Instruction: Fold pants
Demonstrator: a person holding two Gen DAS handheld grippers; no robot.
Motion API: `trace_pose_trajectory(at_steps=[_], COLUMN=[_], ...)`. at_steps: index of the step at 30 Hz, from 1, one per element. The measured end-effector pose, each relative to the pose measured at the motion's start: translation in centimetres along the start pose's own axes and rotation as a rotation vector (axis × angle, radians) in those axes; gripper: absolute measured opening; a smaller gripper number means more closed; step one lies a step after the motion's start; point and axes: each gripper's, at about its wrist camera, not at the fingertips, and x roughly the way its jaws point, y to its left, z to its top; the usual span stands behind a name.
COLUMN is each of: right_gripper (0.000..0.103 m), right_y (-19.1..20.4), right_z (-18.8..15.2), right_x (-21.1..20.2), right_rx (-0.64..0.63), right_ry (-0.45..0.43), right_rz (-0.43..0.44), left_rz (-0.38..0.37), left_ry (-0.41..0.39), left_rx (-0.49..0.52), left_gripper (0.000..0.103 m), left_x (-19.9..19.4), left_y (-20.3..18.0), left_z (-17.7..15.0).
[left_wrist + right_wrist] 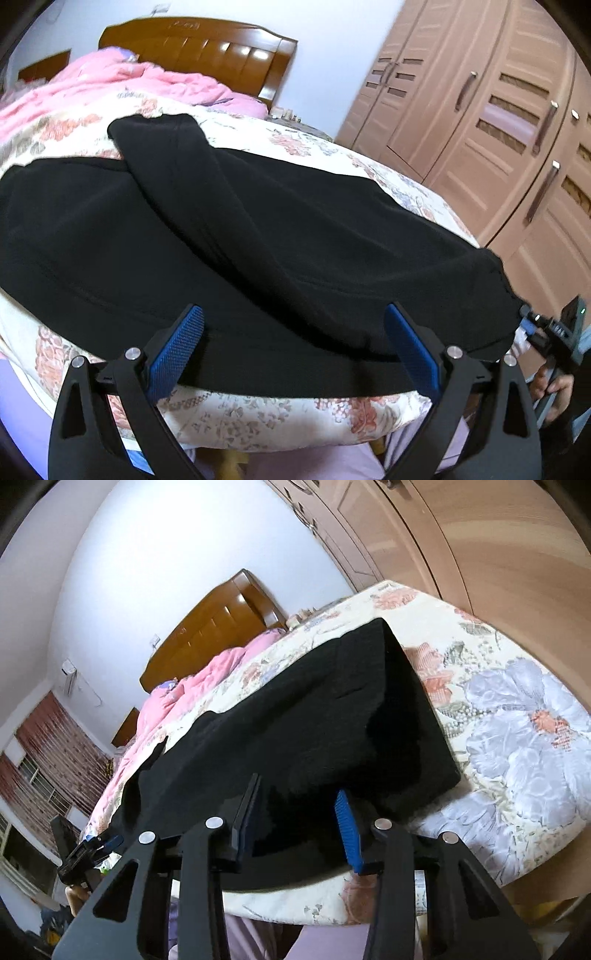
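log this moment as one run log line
stage: pants fold | black pants: on floral bedspread | left gripper: open, empty | right gripper: open over pants edge

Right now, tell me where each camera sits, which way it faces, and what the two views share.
Left wrist: on the left gripper, jaws wide, at the bed's near edge, facing the black pants, headboard and wardrobe; a hand shows far right.
Right wrist: on the right gripper, rolled, jaws part open around the pants' near edge, facing the headboard.
Shared: pants, floral bedspread, pink quilt; each shows the other gripper.
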Motion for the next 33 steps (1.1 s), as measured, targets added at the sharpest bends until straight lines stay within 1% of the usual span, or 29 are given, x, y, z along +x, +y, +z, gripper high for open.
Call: trace_pose_trajectory(at_steps=[1, 3, 4, 5, 8, 9, 10, 11, 12, 13, 14, 15, 16, 18, 19, 21, 23, 24, 25, 26, 27, 28, 29, 31, 33], right_gripper=[0.040, 0.040, 0.034, 0.032, 0.028, 0.028, 0.026, 0.025, 0.023, 0.021, 0.021, 0.019, 0.019, 0.018, 0.017, 0.017, 0.017, 0.017, 0.017, 0.016, 0.014, 0.013, 0.013, 0.013, 0.013], right_y=[-0.1, 0.0, 0.0, 0.1, 0.4, 0.5, 0.7, 0.9, 1.2, 1.4, 1.9, 2.5, 2.8, 3.8, 3.9, 3.2, 1.5, 0.1, -0.7, -1.9, -2.6, -2.8, -2.6, -1.6, -0.4], right_z=[-0.1, -0.3, -0.3, -0.3, 0.0, 0.0, 0.1, 0.2, 0.3, 0.3, 0.8, 1.5, 1.9, 3.1, 3.6, 4.1, 3.5, 2.6, 2.1, 1.0, 0.5, 0.4, 0.6, 1.1, 1.6], right_x=[0.4, 0.5, 0.5, 0.5, 0.6, 0.6, 0.7, 0.8, 0.8, 0.6, 0.4, 0.2, 0.0, -1.0, -1.5, -2.4, -2.3, -1.7, -1.2, -0.4, -0.3, -0.4, -0.5, -0.9, -2.1], right_rx=[0.000, -0.011, -0.015, -0.018, -0.027, -0.040, -0.050, -0.065, -0.076, -0.087, -0.110, -0.138, -0.153, -0.185, -0.191, -0.183, -0.142, -0.104, -0.084, -0.055, -0.040, -0.034, -0.038, -0.059, -0.085], right_ry=[0.012, 0.000, 0.003, 0.003, 0.004, 0.003, 0.003, 0.002, 0.000, -0.004, -0.012, -0.024, -0.034, -0.076, -0.098, -0.125, -0.097, -0.057, -0.030, 0.012, 0.006, 0.000, 0.002, -0.012, -0.050], right_rz=[-0.005, -0.004, -0.006, -0.010, -0.015, -0.023, -0.028, -0.031, -0.032, -0.032, -0.028, -0.019, -0.014, 0.006, 0.011, 0.016, -0.008, -0.032, -0.048, -0.073, -0.057, -0.048, -0.055, -0.059, -0.046], left_rz=[0.003, 0.016, 0.024, 0.024, -0.020, -0.005, 0.026, 0.064, 0.099, 0.176, 0.210, 0.194, 0.158, 0.138, 0.116, 0.069, 0.073, 0.095, 0.130, 0.141, 0.138, 0.141, 0.129, 0.139, 0.138], left_ry=[0.010, 0.030, 0.036, 0.041, 0.060, 0.062, 0.071, 0.088, 0.114, 0.132, 0.116, 0.100, 0.044, -0.065, -0.117, -0.168, -0.170, -0.151, -0.101, -0.058, -0.007, 0.004, -0.026, -0.031, -0.066], left_rx=[-0.011, -0.026, -0.045, -0.065, -0.167, -0.198, -0.205, -0.197, -0.179, -0.152, -0.130, -0.127, -0.131, -0.092, -0.076, -0.074, -0.057, -0.035, -0.005, -0.003, -0.025, -0.034, -0.030, -0.008, 0.002], left_gripper=[0.098, 0.098, 0.098, 0.098, 0.098, 0.097, 0.096, 0.088, 0.059, 0.044, 0.019, 0.011, 0.010, 0.010, 0.010, 0.010, 0.010, 0.010, 0.010, 0.010, 0.010, 0.010, 0.011, 0.011, 0.011], left_x=[0.2, 0.8, 1.3, 1.7, 3.1, 3.7, 4.2, 4.8, 5.6, 6.1, 5.9, 5.4, 4.1, 1.1, -0.8, -3.2, -4.3, -4.0, -2.8, -1.6, -0.1, 0.5, 0.5, 0.4, -0.8], left_y=[0.2, 0.7, 1.1, 1.4, 2.6, 3.0, 3.1, 3.0, 2.9, 2.8, 2.7, 2.7, 2.6, 1.5, 0.7, -0.4, -1.1, -1.3, -1.1, -0.8, 0.1, 0.5, 0.7, 0.2, -0.7], left_z=[0.3, 0.8, 1.4, 1.8, 3.4, 4.2, 4.8, 5.3, 5.7, 6.0, 6.3, 6.5, 6.7, 6.7, 6.5, 5.8, 3.9, 2.9, 1.6, 0.8, -0.3, -0.9, -1.2, -1.0, -0.6])
